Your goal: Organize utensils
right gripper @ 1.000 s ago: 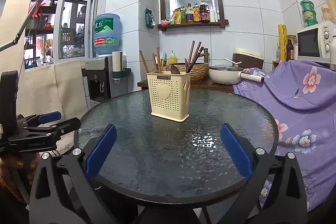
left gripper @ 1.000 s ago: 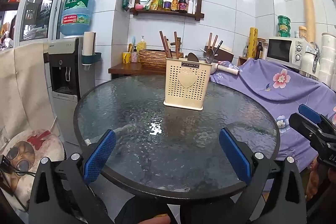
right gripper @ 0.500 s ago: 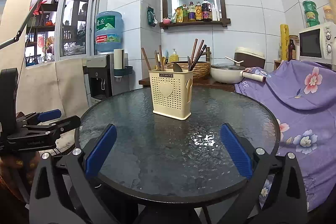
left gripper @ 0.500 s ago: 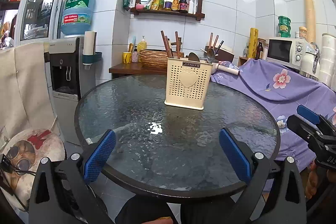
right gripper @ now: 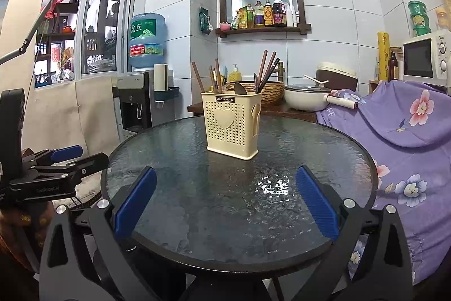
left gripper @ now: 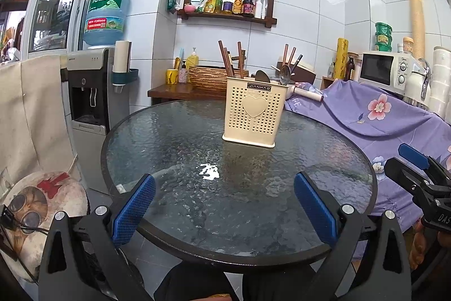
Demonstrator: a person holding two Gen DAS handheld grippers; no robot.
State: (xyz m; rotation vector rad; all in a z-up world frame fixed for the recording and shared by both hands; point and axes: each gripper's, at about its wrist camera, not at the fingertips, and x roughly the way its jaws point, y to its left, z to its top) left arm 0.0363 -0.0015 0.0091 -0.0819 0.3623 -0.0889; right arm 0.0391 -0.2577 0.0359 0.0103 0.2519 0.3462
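Observation:
A cream perforated utensil holder (left gripper: 255,110) (right gripper: 232,124) with a heart on its front stands upright on the round glass table (left gripper: 174,148) (right gripper: 296,148), past its middle. Brown chopsticks (left gripper: 225,58) (right gripper: 266,70) and metal spoons (left gripper: 285,74) (right gripper: 239,88) stick out of its top. My left gripper (left gripper: 225,208) hangs open over the table's near edge, nothing between its blue pads. My right gripper (right gripper: 225,202) is open too, empty, at the near edge. Each gripper shows at the side of the other's view.
A purple floral cloth (left gripper: 380,117) (right gripper: 408,126) drapes furniture right of the table. A water dispenser (left gripper: 90,92) (right gripper: 135,101) stands at the left. Behind the table a wooden counter carries a woven basket (left gripper: 208,74), a white pot (right gripper: 305,96) and a microwave (left gripper: 386,70).
Both grippers have drifted slightly, so the holder sits a little differently in each view. Both stay open and empty.

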